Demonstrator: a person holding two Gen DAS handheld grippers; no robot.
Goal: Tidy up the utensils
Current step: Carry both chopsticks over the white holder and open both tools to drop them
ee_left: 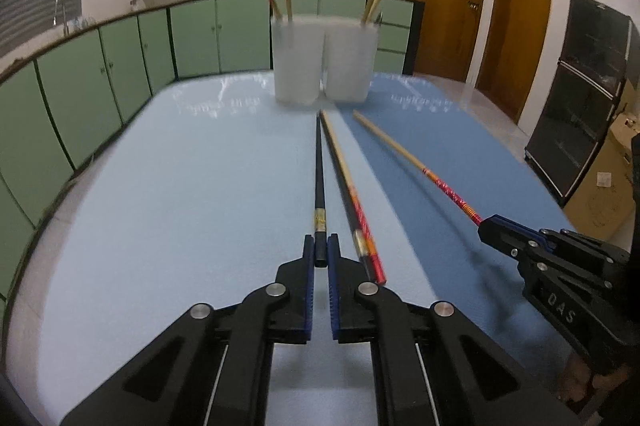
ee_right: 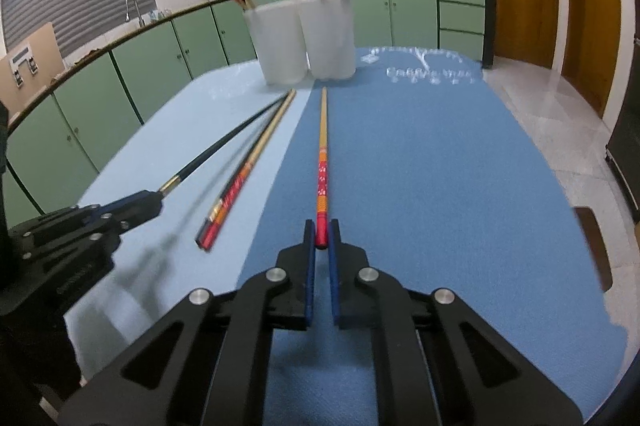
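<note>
My left gripper (ee_left: 320, 251) is shut on the end of a black chopstick (ee_left: 319, 170) that points toward two white cups. My right gripper (ee_right: 322, 238) is shut on the red end of a patterned red-and-wood chopstick (ee_right: 323, 146). In each view the other gripper shows at the side, the right gripper (ee_left: 486, 226) and the left gripper (ee_right: 158, 200), each holding its stick. Between them a red-and-wood chopstick (ee_left: 352, 202) lies on the table with a dark strip along it. The left cup (ee_left: 298, 62) holds red chopsticks. The right cup (ee_left: 352, 62) holds pale wooden ones.
The table (ee_right: 440, 186) has a light blue cover on the left and a darker blue one on the right. A brown chair back (ee_right: 596, 250) stands at its right edge. Green cabinets (ee_left: 120, 74) run behind, and a black shelf unit (ee_left: 580, 98) stands to the right.
</note>
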